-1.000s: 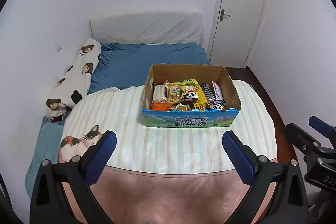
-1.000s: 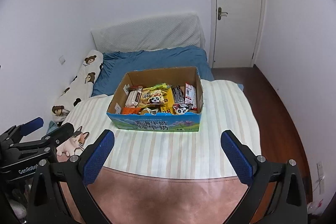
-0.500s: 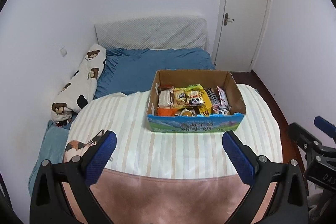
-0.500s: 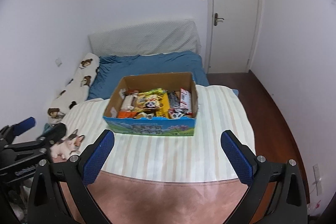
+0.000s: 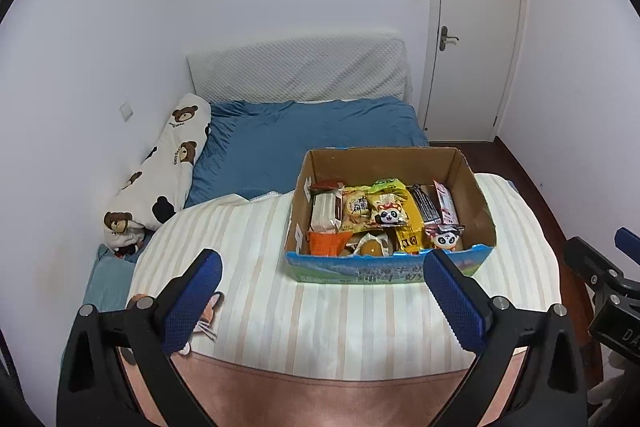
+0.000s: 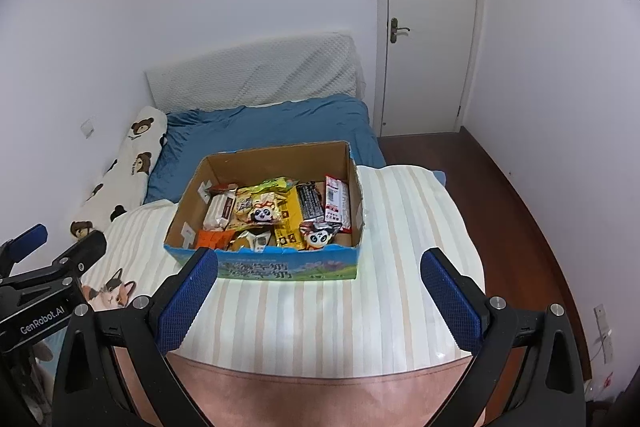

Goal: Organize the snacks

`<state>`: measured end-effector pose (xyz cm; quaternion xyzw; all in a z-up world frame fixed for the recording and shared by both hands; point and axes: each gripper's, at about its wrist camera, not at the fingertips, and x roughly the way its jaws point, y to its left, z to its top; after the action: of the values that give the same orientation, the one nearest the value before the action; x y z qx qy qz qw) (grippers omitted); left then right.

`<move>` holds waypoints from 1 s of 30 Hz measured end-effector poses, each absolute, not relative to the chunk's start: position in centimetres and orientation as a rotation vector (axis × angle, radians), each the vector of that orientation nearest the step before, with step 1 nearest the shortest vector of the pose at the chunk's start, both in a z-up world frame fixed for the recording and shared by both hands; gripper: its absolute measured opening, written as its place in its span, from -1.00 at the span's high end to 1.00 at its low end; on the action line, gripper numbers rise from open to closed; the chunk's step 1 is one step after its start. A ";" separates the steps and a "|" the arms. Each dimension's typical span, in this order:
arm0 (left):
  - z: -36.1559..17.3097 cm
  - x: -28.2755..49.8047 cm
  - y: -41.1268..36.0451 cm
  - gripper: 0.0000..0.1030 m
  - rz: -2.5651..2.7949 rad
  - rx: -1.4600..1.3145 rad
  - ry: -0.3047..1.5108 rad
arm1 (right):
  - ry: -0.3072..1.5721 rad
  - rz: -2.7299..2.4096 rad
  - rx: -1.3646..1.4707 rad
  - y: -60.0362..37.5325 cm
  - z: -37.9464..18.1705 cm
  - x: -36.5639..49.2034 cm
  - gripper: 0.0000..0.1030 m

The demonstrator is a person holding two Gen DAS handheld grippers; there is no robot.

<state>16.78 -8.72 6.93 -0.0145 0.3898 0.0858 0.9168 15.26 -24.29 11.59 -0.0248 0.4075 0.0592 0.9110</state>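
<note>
Left wrist view: left gripper (image 5: 322, 293) spread wide, empty, above the striped blanket (image 5: 248, 267). Cardboard box (image 5: 390, 273) of snacks (image 5: 380, 217) sits ahead and slightly right, apart from the fingertips. Right wrist view: right gripper (image 6: 318, 291) equally wide, empty; box (image 6: 288, 269) directly ahead, just beyond the left fingertip (image 6: 188, 301). Box rests on the blanket, blue bedsheet (image 6: 264, 131) behind.

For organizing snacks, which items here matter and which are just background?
Job:
cardboard box
snack packets
left hand-held gripper, open
right hand-held gripper, open

Background:
bear-print pillow
blue sheet
striped blanket
door
</note>
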 end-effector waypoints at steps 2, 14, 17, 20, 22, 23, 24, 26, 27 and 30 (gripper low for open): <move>6.7 17.3 -8.8 -1.00 0.184 -0.019 0.801 | 0.840 0.116 -0.048 -24.3 11.4 15.9 -1.00; 5.6 18.9 -8.8 -1.00 0.175 -0.030 0.831 | 0.859 0.091 -0.065 -23.7 10.2 16.8 -1.00; 5.6 18.9 -8.9 -1.00 0.173 -0.034 0.833 | 0.859 0.091 -0.064 -23.7 10.1 16.8 -1.00; 5.7 19.0 -8.9 -1.00 0.169 -0.035 0.831 | 0.854 0.088 -0.069 -23.6 10.2 16.8 -1.00; 5.8 19.0 -9.0 -1.00 0.169 -0.037 0.828 | 0.852 0.089 -0.066 -23.5 10.2 16.7 -1.00; 5.9 19.1 -9.0 -1.00 0.167 -0.037 0.826 | 0.850 0.085 -0.065 -23.6 10.4 16.5 -1.00; 5.9 19.1 -9.0 -1.00 0.167 -0.038 0.825 | 0.847 0.084 -0.067 -23.6 10.3 16.5 -1.00; 6.1 19.0 -9.0 -1.00 0.164 -0.040 0.822 | 0.845 0.085 -0.065 -23.6 10.6 16.3 -1.00; 6.2 19.0 -9.0 -1.00 0.165 -0.040 0.820 | 0.844 0.085 -0.064 -23.6 10.7 16.2 -1.00; 6.3 18.9 -9.0 -1.00 0.162 -0.042 0.817 | 0.845 0.085 -0.065 -23.5 10.7 16.2 -1.00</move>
<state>18.94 -9.02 6.30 -0.0206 0.3968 0.0789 0.9143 16.18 -23.52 10.74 -0.0314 0.4096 0.0411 0.9108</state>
